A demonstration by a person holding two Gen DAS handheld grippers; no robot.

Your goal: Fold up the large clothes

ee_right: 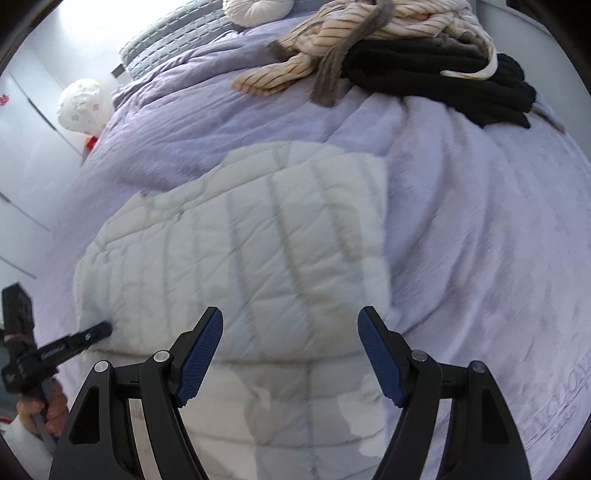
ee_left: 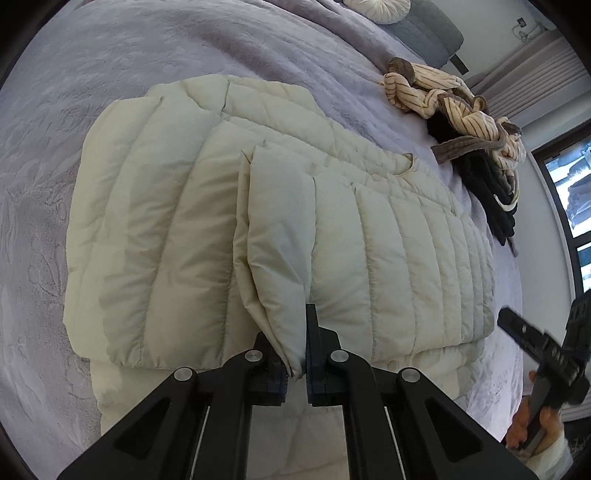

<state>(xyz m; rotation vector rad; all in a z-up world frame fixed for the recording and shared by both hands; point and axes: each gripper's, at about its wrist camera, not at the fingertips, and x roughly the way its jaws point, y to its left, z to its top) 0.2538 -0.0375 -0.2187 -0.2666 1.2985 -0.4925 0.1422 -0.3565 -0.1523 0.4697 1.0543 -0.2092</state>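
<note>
A cream quilted puffer jacket (ee_left: 258, 206) lies partly folded on the lilac bed cover (ee_left: 147, 55), one panel doubled over its middle. My left gripper (ee_left: 297, 354) is shut on the near edge of that folded panel, with fabric pinched between the pads. The right wrist view shows the same jacket (ee_right: 258, 251), blurred, with the left gripper (ee_right: 105, 328) at its left edge. My right gripper (ee_right: 290, 317) stands open over the jacket's near right part with nothing between its fingers. In the left wrist view the right gripper (ee_left: 543, 314) sits off the jacket's right corner.
A striped cream garment (ee_left: 443, 96) and a black garment (ee_left: 495, 199) are heaped at the bed's far right. A round white cushion (ee_right: 258, 11) and a grey pillow (ee_right: 173, 33) lie at the head. A window (ee_left: 569, 192) is beyond the bed's right edge.
</note>
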